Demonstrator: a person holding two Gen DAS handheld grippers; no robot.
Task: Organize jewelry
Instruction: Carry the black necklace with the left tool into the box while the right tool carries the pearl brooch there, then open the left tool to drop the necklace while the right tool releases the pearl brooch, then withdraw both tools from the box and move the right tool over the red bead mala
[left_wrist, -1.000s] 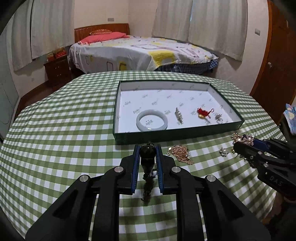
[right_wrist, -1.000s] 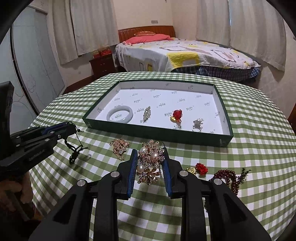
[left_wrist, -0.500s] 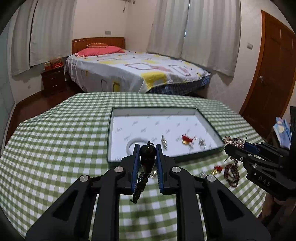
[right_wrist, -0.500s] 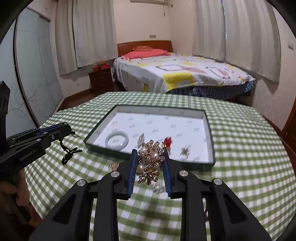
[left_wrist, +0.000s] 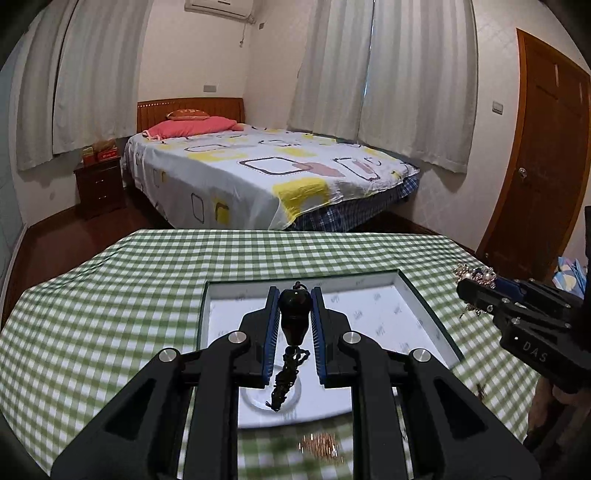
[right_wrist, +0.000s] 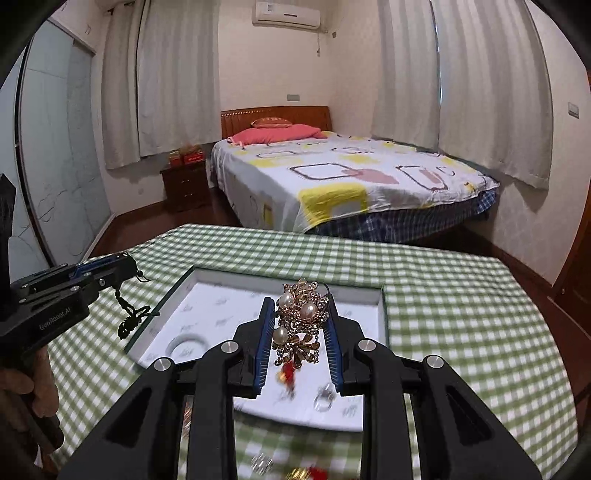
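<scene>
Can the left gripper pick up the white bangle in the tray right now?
Probably not. The left gripper is shut on a black pendant, so its jaws are occupied. Otherwise nothing blocks the bangle in the tray.

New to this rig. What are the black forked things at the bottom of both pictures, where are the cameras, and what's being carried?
No robot here: a person holds a hand-held gripper in each hand, each with a fisheye camera looking along its two black fingers. In the left wrist view the left hand-held gripper is shut on a dark teardrop pendant with a black cord. In the right wrist view the right hand-held gripper is shut on a gold brooch with pearls. Each gripper also shows at the edge of the other view. Below lies a green checked tablecloth with a shallow green-edged white-lined tray, holding a pale bangle and other small pieces, blurred.
</scene>
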